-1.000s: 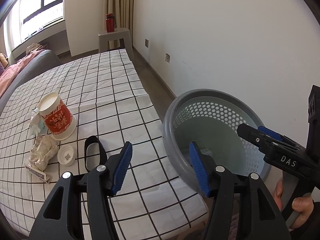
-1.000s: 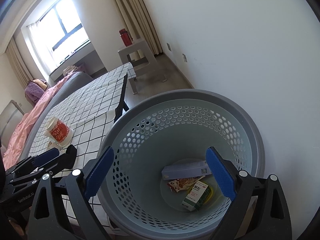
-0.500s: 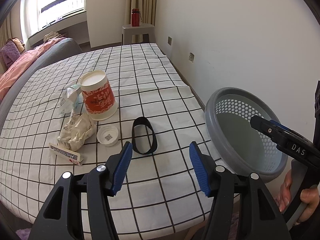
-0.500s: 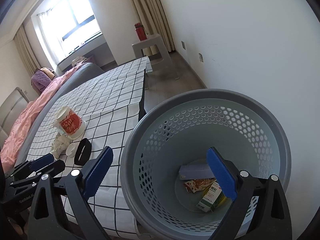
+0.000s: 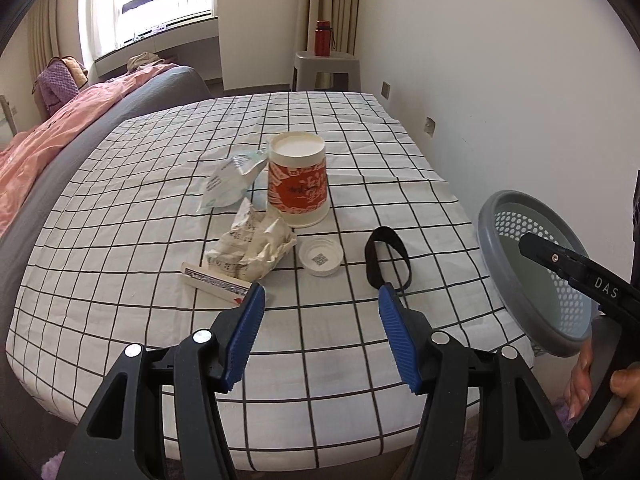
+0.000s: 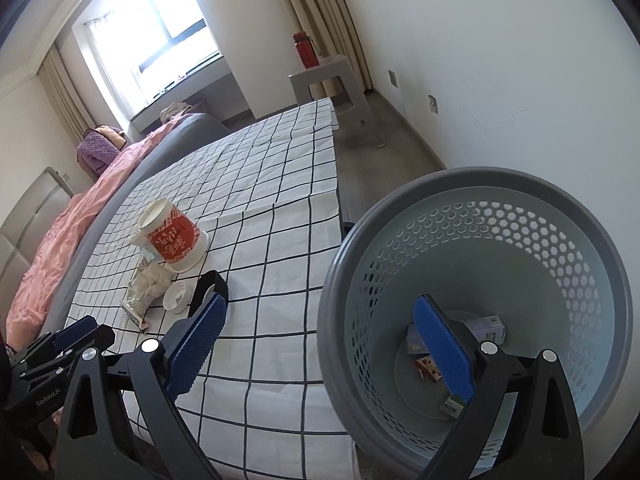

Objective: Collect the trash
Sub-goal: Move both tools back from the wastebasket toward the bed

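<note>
On the checked table lie a red-and-white cup point(image 5: 297, 181), a clear plastic wrapper point(image 5: 228, 178), a crumpled paper bag point(image 5: 250, 248), a small flat box point(image 5: 218, 282), a white lid point(image 5: 321, 257) and a black band point(image 5: 386, 258). The cup point(image 6: 170, 236) and lid point(image 6: 177, 297) also show in the right wrist view. My left gripper point(image 5: 321, 322) is open and empty, above the table's near edge, facing the trash. My right gripper point(image 6: 316, 346) is open and empty over the rim of the grey basket point(image 6: 480, 184), which holds small boxes point(image 6: 486, 326).
The basket point(image 5: 496, 248) stands beside the table's right edge, near the white wall. A grey stool point(image 5: 326, 68) with a red bottle point(image 5: 323, 32) stands beyond the table. A grey sofa with pink bedding point(image 5: 60, 120) runs along the left.
The left gripper has swung left from the basket to face the trash on the table. The right gripper has shifted left, so the basket sits further right in its view.
</note>
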Available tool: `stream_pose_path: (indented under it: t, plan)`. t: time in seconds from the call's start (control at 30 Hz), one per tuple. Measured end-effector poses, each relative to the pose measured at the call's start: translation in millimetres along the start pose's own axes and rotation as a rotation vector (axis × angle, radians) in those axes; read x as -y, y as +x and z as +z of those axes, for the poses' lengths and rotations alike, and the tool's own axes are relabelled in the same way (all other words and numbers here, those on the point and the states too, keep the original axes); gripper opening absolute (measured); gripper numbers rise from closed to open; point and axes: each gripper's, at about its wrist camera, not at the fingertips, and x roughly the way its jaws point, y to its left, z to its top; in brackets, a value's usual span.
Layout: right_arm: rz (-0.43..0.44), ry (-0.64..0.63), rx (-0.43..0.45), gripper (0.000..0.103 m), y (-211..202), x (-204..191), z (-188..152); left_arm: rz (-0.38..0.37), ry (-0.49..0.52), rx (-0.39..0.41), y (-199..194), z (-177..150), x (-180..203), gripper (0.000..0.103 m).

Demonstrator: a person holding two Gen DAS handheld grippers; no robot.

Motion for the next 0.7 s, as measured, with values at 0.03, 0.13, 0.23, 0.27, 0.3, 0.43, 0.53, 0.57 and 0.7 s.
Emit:
stream_pose_path:
  t: [0.03, 0.13, 0.23, 0.27, 0.3, 0.43, 0.53, 0.57, 0.7]
  plan:
    - [0.008, -0.003, -0.003, 0.093, 1.4, -4.2, -0.5, 0.011, -0.006, 0.006, -1.9, -0.2, -5.5, 0.057]
    - [0.02, -0.024, -0.009, 0.093, 4.7, -16.8, -2.2, 0.038, -0.03, 0.019, -5.6, 1.0, -22.0, 0.057]
    - [0.028, -0.047, -0.02, 0.093, 10.6, -29.4, -3.6, 0.066, -0.057, 0.028, -6.8, 3.2, -38.2, 0.059]
    - [0.03, -0.053, -0.023, 0.093, 11.9, -33.3, -4.1, 0.074, -0.067, 0.029, -6.6, 3.9, -43.7, 0.059]
    - [0.034, -0.058, -0.027, 0.093, 13.8, -36.6, -4.3, 0.081, -0.076, 0.029, -6.0, 4.4, -48.8, 0.059]
    - [0.039, -0.078, -0.046, 0.093, 23.1, -49.8, -6.1, 0.105, -0.094, 0.024, -2.7, 5.5, -65.0, 0.059]
    - [0.041, -0.096, -0.062, 0.093, 30.6, -59.0, -7.9, 0.118, -0.103, 0.022, 1.0, 6.8, -73.4, 0.059]
    - [0.04, -0.104, -0.068, 0.093, 33.6, -61.6, -9.1, 0.119, -0.108, 0.02, 2.6, 6.8, -75.9, 0.059]
    - [0.04, -0.13, -0.088, 0.093, 42.5, -73.1, -12.3, 0.13, -0.123, 0.002, 11.1, 3.6, -84.4, 0.059]
